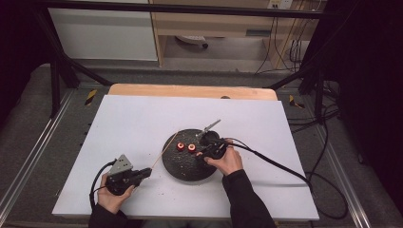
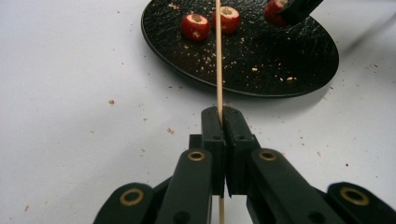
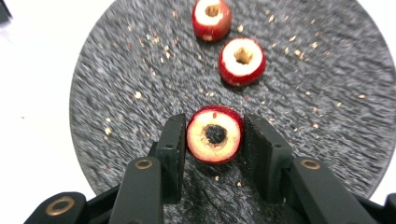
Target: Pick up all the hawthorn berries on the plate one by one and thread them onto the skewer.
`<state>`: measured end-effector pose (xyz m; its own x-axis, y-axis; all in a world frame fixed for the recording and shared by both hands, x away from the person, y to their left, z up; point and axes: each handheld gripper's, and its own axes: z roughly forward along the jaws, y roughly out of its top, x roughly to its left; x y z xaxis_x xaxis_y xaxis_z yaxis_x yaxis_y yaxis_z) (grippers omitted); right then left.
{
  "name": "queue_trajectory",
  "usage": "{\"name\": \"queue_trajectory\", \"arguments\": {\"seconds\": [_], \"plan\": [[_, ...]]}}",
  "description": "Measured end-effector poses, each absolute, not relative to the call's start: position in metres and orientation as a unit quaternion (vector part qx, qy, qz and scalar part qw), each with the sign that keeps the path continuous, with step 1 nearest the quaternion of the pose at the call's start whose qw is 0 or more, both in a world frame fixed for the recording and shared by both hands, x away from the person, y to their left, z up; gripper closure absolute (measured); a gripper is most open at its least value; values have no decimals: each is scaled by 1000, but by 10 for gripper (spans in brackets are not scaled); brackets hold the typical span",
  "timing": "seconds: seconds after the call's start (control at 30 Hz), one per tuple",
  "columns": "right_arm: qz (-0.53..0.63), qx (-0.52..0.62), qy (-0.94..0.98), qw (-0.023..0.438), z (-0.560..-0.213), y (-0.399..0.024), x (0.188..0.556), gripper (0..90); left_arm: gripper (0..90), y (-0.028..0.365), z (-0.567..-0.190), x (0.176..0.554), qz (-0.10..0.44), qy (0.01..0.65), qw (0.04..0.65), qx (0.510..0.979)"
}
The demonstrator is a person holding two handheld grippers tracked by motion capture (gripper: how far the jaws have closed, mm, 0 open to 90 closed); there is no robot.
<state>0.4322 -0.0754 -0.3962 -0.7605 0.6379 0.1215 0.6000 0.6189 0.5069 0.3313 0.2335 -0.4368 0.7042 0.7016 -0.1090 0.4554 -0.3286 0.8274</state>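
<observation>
the left hand-held gripper (image 2: pixel 221 122) is clamped on a thin wooden skewer (image 2: pixel 218 60) that points at the black plate (image 2: pixel 299 70) on the tabletop (image 1: pixel 133 123). the right hand-held gripper (image 3: pixel 214 137) is closed around a cored red fruit (image 3: pixel 214 134) on the plate, two more lying beyond. the pick-up seems in hand; next, the core hole must line up with the skewer tip, which is hard to make out.

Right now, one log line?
left gripper: shut on skewer | right gripper: shut on cored fruit | plate: two more fruits
</observation>
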Motion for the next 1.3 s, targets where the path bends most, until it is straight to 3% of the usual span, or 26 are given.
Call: {"name": "queue_trajectory", "arguments": {"seconds": [0.6, 1.3], "plan": [[405, 406, 818, 43, -379, -105, 416, 614, 881, 230, -436, 330, 141, 361, 457, 801], [551, 450, 701, 52, -405, -109, 397, 615, 881, 227, -437, 328, 144, 364, 462, 796]]}}
